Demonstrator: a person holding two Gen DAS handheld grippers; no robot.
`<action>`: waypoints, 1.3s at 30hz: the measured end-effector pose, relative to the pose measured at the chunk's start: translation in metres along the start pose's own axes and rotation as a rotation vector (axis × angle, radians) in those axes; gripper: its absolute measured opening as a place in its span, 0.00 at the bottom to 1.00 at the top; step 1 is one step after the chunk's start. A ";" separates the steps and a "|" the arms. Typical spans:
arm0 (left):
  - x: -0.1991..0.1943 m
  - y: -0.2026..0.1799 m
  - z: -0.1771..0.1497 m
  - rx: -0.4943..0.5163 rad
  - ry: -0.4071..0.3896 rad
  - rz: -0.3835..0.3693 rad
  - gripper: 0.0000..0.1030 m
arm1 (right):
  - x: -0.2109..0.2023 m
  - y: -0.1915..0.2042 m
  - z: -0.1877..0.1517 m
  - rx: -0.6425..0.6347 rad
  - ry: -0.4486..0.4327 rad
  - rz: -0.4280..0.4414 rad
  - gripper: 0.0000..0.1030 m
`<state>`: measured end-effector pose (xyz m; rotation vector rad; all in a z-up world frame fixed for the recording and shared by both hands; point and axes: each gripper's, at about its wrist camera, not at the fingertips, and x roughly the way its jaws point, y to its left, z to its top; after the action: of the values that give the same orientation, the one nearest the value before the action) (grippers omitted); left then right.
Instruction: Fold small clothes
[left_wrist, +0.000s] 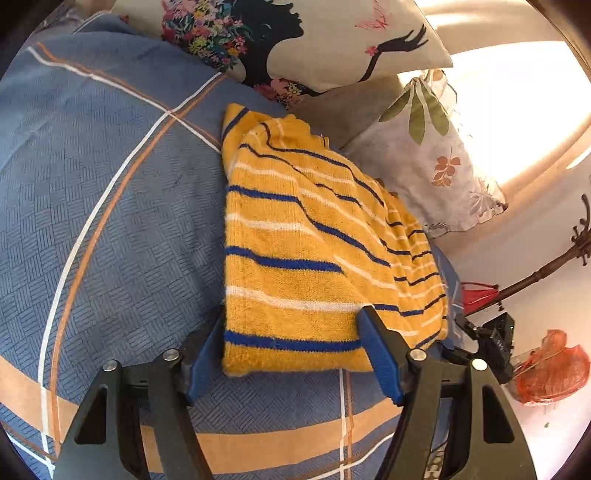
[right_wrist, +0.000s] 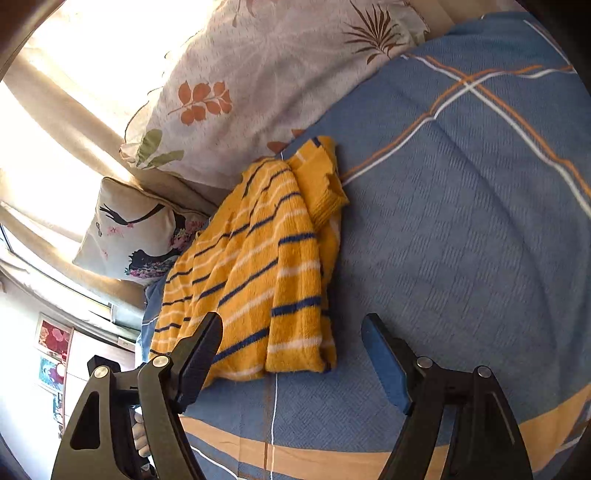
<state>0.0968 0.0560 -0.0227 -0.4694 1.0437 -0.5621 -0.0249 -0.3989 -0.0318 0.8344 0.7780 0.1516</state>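
A small yellow knit sweater (left_wrist: 295, 251) with blue and white stripes lies folded on the blue bedspread (left_wrist: 110, 206). In the left wrist view my left gripper (left_wrist: 291, 332) is open, its blue-padded fingers straddling the sweater's near hem, one on each side. In the right wrist view the same sweater (right_wrist: 255, 280) lies ahead and to the left. My right gripper (right_wrist: 291, 328) is open and empty, its left finger over the sweater's near edge, its right finger above bare bedspread (right_wrist: 461, 240).
A pillow with a woman's silhouette (left_wrist: 295, 40) and a leaf-print pillow (left_wrist: 424, 158) lie beyond the sweater at the bed's head. A coat stand (left_wrist: 546, 273) and a red bag (left_wrist: 546, 369) stand off the bed's right edge.
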 end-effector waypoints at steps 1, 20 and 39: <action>0.001 -0.004 0.001 0.011 0.018 0.027 0.25 | 0.002 0.003 -0.003 -0.012 -0.018 0.003 0.80; -0.051 0.020 -0.026 -0.156 -0.154 -0.063 0.71 | -0.023 0.001 -0.023 -0.009 -0.006 0.132 0.75; 0.018 0.015 0.018 -0.307 -0.198 -0.064 0.55 | 0.055 0.035 0.000 0.063 -0.105 -0.014 0.74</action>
<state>0.1233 0.0579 -0.0361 -0.8152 0.9296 -0.4027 0.0207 -0.3525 -0.0379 0.8888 0.6929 0.0704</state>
